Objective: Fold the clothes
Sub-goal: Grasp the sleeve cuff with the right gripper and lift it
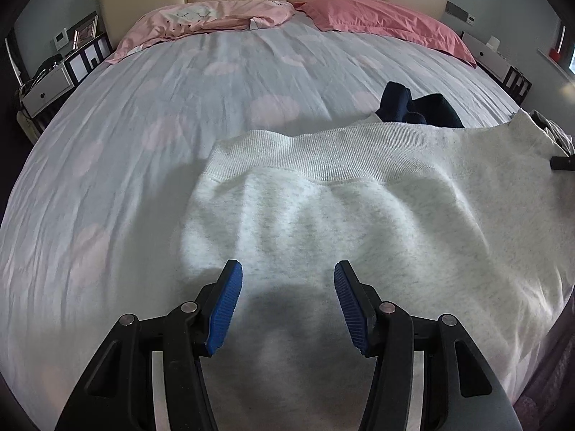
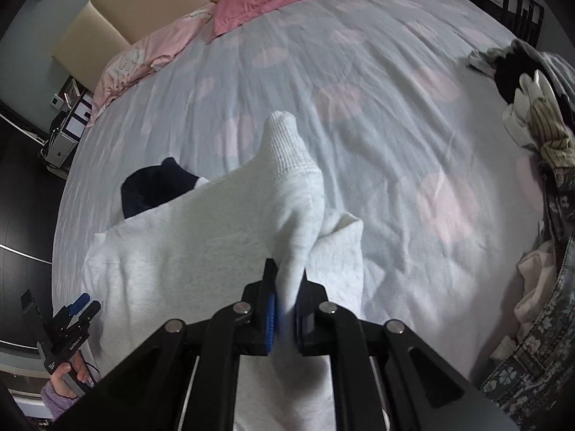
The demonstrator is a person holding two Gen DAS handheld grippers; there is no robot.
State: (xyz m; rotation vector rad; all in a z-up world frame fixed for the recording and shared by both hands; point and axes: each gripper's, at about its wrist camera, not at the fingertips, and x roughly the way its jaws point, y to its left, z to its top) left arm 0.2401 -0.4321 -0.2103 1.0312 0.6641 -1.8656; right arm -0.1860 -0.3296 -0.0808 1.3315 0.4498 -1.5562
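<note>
A light grey sweatshirt lies spread on the bed, its ribbed hem toward the pillows. My left gripper is open and empty just above the sweatshirt's near part. My right gripper is shut on the sweatshirt's sleeve, whose ribbed cuff points up the bed. The sweatshirt body spreads to the left below it. The left gripper shows at the lower left of the right wrist view. A tip of the right gripper shows at the right edge of the left wrist view.
A dark navy garment lies beyond the sweatshirt, also in the right wrist view. A pile of mixed clothes sits at the bed's right side. Pink pillows lie at the headboard. Nightstands flank the bed.
</note>
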